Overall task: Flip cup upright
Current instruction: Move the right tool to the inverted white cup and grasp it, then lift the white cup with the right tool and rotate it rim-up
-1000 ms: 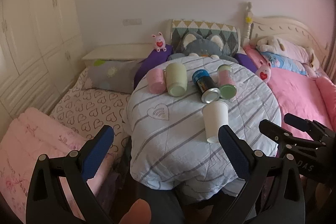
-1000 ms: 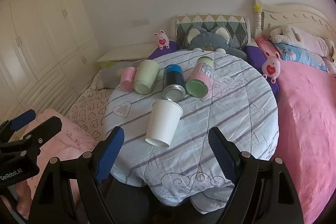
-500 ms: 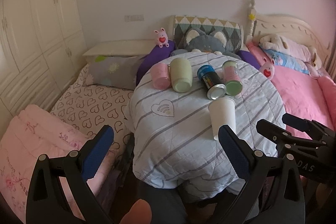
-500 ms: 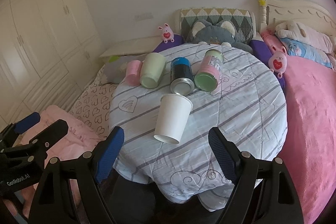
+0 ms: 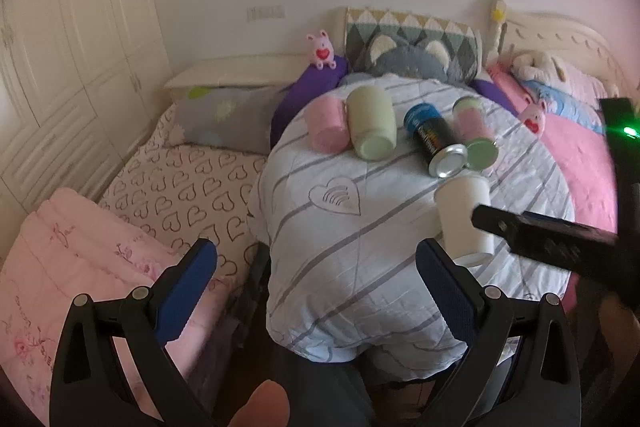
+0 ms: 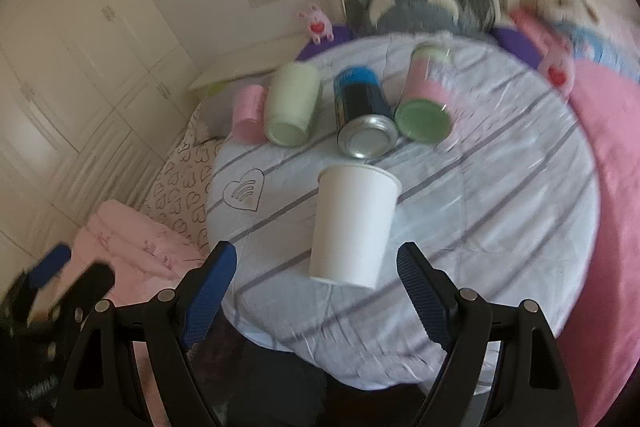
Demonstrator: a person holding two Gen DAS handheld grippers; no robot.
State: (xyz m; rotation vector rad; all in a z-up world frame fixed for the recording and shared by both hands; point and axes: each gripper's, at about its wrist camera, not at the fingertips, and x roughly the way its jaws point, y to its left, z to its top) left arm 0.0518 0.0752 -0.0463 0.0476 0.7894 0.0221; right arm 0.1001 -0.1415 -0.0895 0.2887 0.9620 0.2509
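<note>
A white paper cup (image 6: 354, 223) lies on its side on the counter (image 6: 500, 195), which is draped in a striped quilt, with its open rim pointing away toward a silver-ended can (image 6: 362, 119) just beyond it and its narrower base nearest the camera. It looks light, thin-walled and easy to crush, and likely to roll or skid on the soft cloth, so a gentle squeeze across the mid-body or nearer the stiffer base seems the safest hold. The right gripper (image 6: 316, 279) is spread wide and holds nothing, its blue pads on either side of the cup's base but apart from it, pointed along the cup's length and angled down at the counter. The left gripper (image 5: 316, 279) is likewise released and empty, held low off the counter's near-left edge, well apart from the cup.
</note>
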